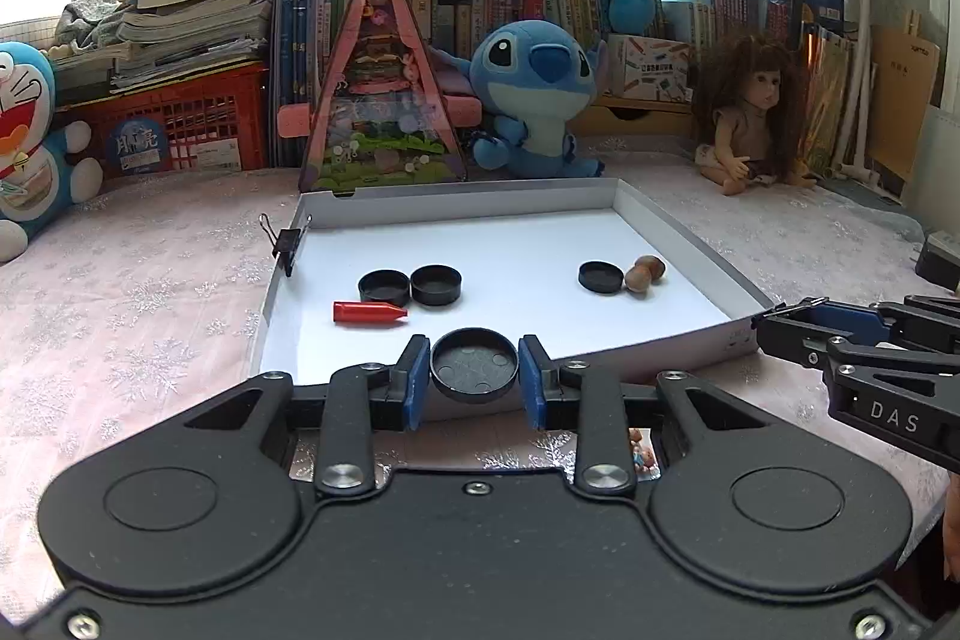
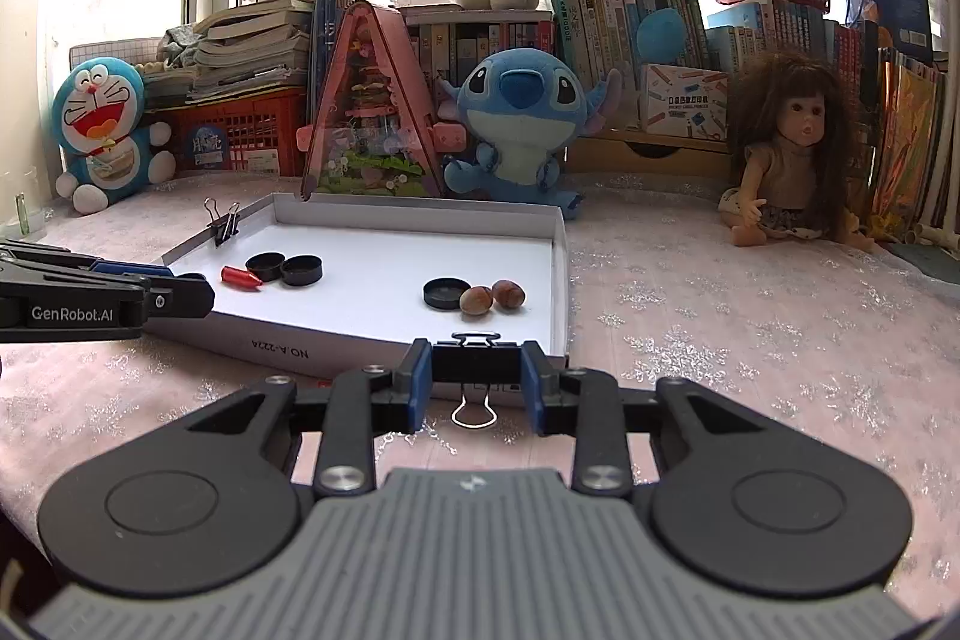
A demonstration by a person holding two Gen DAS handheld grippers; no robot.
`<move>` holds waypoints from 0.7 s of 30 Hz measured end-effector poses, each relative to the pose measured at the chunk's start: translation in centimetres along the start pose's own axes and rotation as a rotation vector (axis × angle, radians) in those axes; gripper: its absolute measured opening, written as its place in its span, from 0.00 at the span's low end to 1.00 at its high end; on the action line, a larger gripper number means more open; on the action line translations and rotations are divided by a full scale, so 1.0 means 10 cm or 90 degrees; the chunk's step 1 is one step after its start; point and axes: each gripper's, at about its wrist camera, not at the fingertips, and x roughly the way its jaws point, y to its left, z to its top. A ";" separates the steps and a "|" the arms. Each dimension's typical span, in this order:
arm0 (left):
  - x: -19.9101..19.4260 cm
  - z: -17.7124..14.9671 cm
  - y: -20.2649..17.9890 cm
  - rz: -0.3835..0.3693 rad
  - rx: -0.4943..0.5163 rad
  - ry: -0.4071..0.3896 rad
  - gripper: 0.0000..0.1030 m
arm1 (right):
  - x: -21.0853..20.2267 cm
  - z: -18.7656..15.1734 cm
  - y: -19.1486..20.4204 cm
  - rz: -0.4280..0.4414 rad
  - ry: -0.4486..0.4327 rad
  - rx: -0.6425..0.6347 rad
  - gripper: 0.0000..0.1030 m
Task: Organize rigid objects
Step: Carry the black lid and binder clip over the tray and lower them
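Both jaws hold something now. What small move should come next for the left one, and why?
Probably carry the black cap, pinched in the left gripper, forward over the white tray to the two caps beside the red piece, since like items already sit together there.

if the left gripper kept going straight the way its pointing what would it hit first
Probably the white tray floor, near the red crayon-like piece and the pair of black caps. The left gripper, jaws shut on a black cap, points forward and downward over the near edge. Depth is unclear, so the exact spot is a guess.
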 end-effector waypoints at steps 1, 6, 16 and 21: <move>0.01 0.03 0.03 0.004 -0.007 -0.002 0.29 | 0.01 0.02 -0.01 -0.001 0.000 0.004 0.35; 0.08 0.15 0.16 0.019 -0.029 -0.006 0.29 | 0.09 0.14 -0.06 0.001 0.006 0.023 0.35; 0.35 0.29 0.25 0.021 -0.042 0.022 0.29 | 0.34 0.34 -0.11 0.008 0.027 0.040 0.35; 0.57 0.37 0.29 0.011 -0.056 0.059 0.29 | 0.60 0.47 -0.16 0.016 0.087 0.046 0.35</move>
